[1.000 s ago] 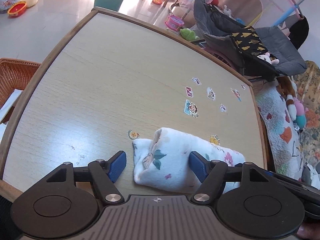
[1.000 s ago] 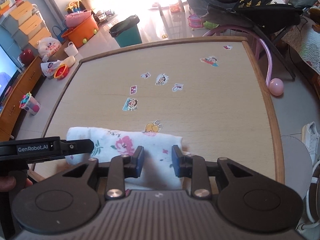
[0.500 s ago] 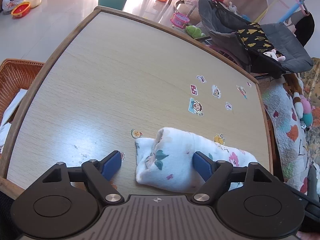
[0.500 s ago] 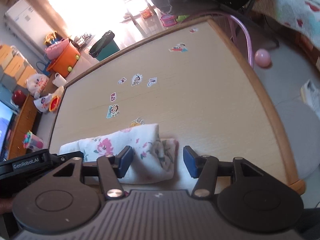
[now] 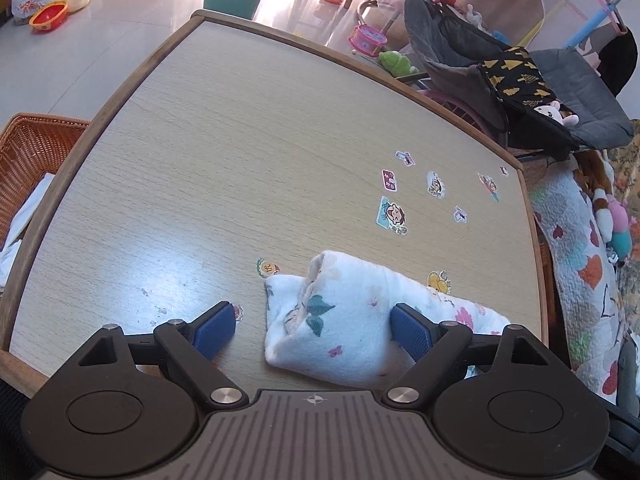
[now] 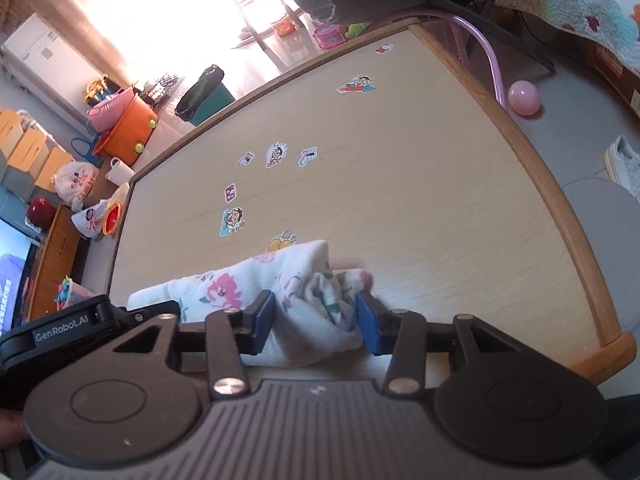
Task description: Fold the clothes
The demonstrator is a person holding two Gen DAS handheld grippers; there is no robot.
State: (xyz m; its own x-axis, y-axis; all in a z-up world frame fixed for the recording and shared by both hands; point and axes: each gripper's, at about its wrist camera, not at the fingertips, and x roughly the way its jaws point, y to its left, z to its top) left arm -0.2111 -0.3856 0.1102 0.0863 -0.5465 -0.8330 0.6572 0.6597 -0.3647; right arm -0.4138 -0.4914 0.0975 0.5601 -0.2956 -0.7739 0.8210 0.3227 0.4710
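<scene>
- Near edge of the pale wooden table: white floral cotton garment, folded into a soft bundle, lying left to right among cartoon stickers.
- Left gripper: jaws wide and just been opening; bundle's left end sits between them, right pad brushing the cloth, left pad clear of it. No grip.
- Right gripper: jaws just been closing, pads pressed on the bundle's bunched right end.
- Handling, as judged: light, limp, sags and unrolls if lifted by one layer. Best pinch through all layers at each end.
</scene>
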